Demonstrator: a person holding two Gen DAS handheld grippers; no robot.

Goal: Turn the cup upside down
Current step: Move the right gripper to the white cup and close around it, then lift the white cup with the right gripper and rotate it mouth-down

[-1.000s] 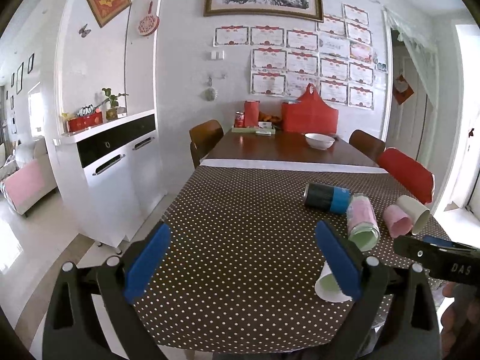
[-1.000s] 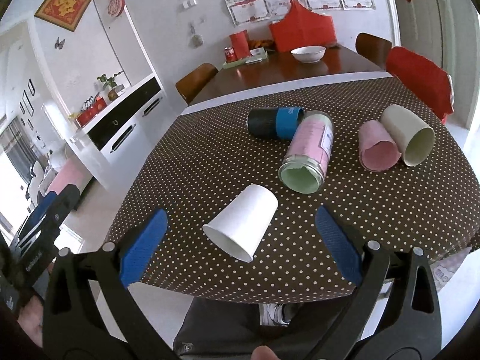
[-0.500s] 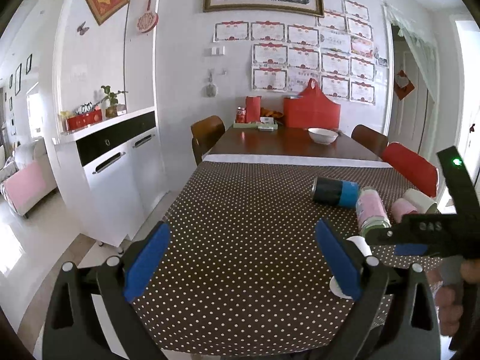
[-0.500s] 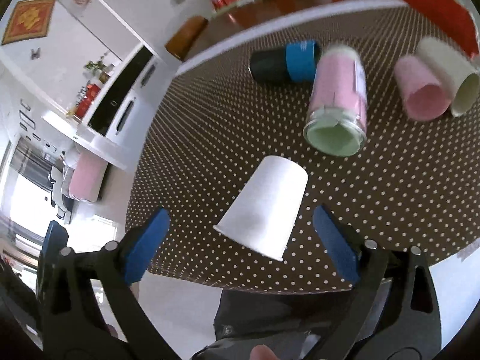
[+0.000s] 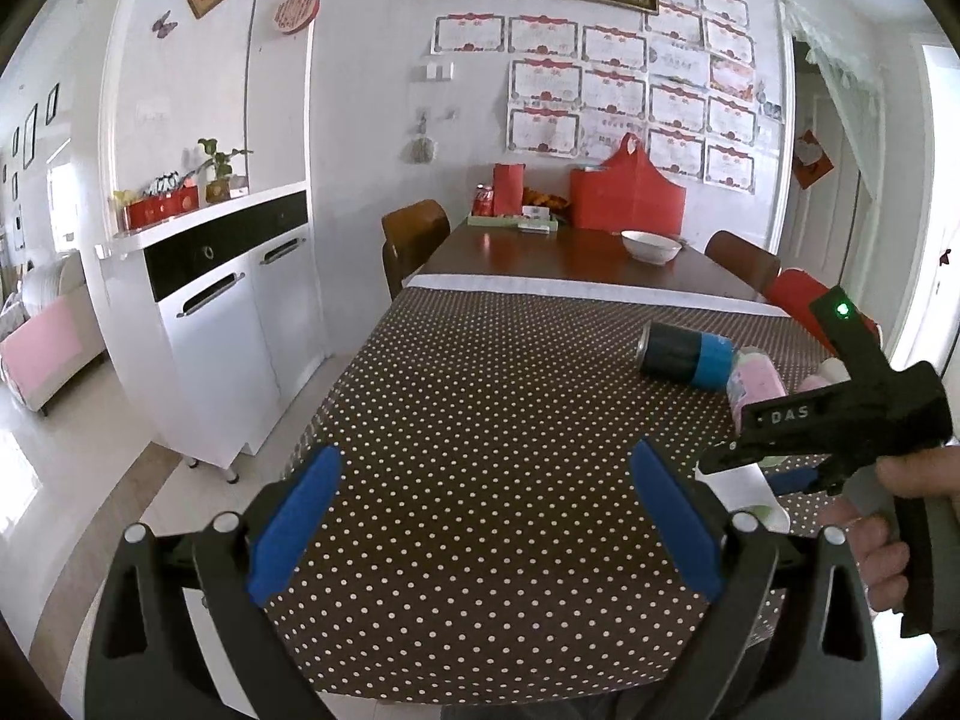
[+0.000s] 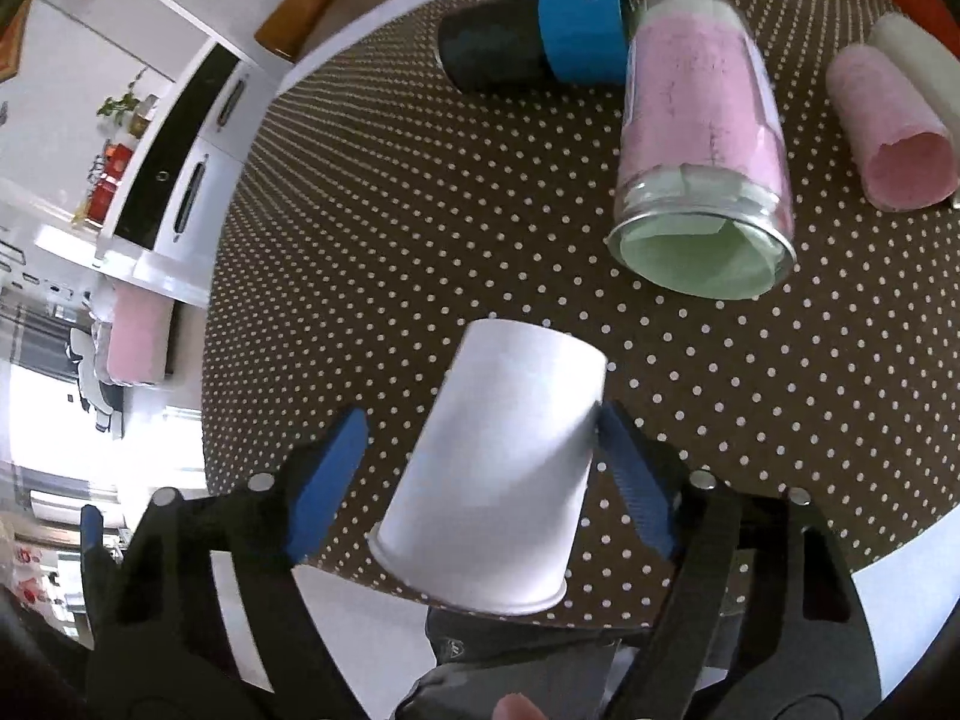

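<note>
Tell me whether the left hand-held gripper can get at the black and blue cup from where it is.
Probably yes. The left hand-held gripper is open and empty, with only bare dotted tablecloth between it and the black and blue cup, which lies on its side. The right hand-held gripper stays off to the side.

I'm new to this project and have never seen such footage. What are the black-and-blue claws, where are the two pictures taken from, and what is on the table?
No robot here: a person holds two hand grippers, each with a fisheye camera looking along its blue fingers. The left gripper is open over the dotted tablecloth, holding nothing. The right gripper brackets a white paper cup lying on its side; one pad touches it, the other stands apart. Behind lie a black-and-blue cup, a pink-lined glass jar, a pink cup and a cream cup.
</note>
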